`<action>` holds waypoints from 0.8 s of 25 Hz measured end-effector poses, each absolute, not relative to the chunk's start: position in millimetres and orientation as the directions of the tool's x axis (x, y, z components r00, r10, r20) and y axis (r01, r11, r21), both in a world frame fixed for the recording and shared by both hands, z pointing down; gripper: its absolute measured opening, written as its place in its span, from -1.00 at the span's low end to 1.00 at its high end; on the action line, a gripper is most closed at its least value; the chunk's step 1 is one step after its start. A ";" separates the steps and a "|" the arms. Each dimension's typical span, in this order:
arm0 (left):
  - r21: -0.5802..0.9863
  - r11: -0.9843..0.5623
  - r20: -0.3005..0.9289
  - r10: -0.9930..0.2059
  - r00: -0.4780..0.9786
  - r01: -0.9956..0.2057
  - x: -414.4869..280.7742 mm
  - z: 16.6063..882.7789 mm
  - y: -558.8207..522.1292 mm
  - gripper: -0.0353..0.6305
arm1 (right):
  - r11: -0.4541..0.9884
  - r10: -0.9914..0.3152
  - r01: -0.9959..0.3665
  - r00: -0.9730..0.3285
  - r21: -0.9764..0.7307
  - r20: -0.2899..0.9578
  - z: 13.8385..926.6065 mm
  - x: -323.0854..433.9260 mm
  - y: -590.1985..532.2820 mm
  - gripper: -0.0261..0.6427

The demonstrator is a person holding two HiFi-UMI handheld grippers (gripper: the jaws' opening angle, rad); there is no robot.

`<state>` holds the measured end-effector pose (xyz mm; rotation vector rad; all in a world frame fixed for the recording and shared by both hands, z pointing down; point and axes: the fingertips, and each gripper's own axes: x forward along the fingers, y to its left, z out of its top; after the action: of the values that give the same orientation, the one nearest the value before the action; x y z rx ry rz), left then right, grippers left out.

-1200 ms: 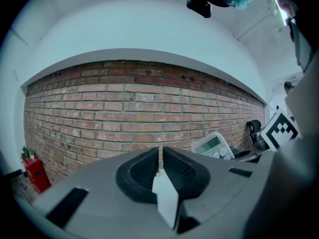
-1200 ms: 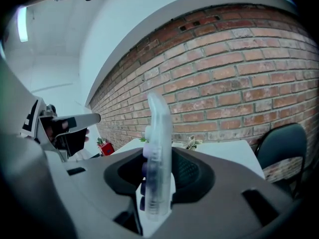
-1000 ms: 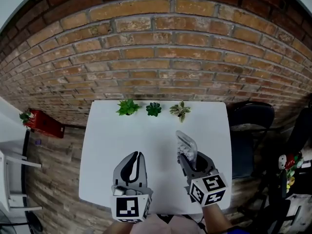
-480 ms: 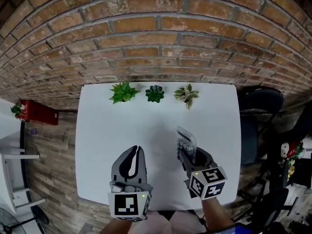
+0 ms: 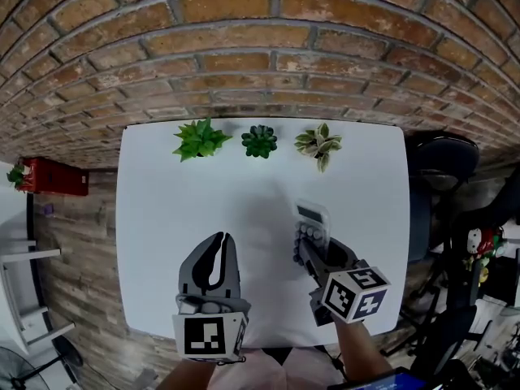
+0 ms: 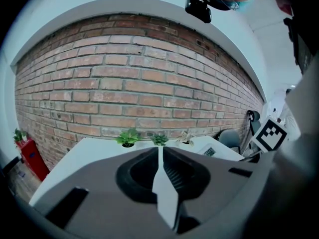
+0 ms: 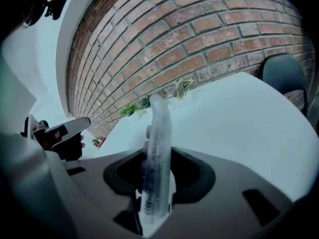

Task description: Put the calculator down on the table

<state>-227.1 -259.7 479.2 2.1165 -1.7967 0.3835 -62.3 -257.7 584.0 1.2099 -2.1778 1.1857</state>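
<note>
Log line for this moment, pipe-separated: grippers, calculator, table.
right gripper: shut on calculator | left gripper: shut, empty | calculator: over table, contact unclear, not released

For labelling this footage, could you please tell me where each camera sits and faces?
Head view: on the head, steeply down at the table; left claw, right claw show.
Left gripper view: on that left claw, toward the brick wall; shut jaws show.
Right gripper view: on the right claw, same wall; jaws clamp the calculator.
All share the plants.
</note>
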 end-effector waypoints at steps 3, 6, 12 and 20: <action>0.082 -0.144 0.418 -0.893 0.165 -0.986 -230.4 481.1 -260.3 -0.79 | 0.252 -0.491 -0.823 -0.561 -0.508 0.666 587.5 -64.7 -258.0 -0.49; 0.082 -0.141 0.415 -0.895 0.162 -0.987 -234.5 480.6 -261.4 -0.79 | 0.246 -0.481 -0.829 -0.554 -0.503 0.679 591.9 -67.7 -257.2 -0.49; 0.096 -0.131 0.413 -0.897 0.159 -0.987 -239.4 481.2 -261.2 -0.79 | 0.246 -0.487 -0.840 -0.539 -0.484 0.687 594.4 -71.6 -255.8 -0.49; 0.090 -0.146 0.413 -0.895 0.170 -0.985 -239.7 480.4 -259.2 -0.79 | 0.276 -0.453 -0.869 -0.494 -0.409 0.742 602.8 -66.2 -245.1 -0.31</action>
<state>-239.7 -259.2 480.4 2.1159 -1.7899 0.3733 -66.2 -245.1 602.8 1.1865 -2.0636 1.1274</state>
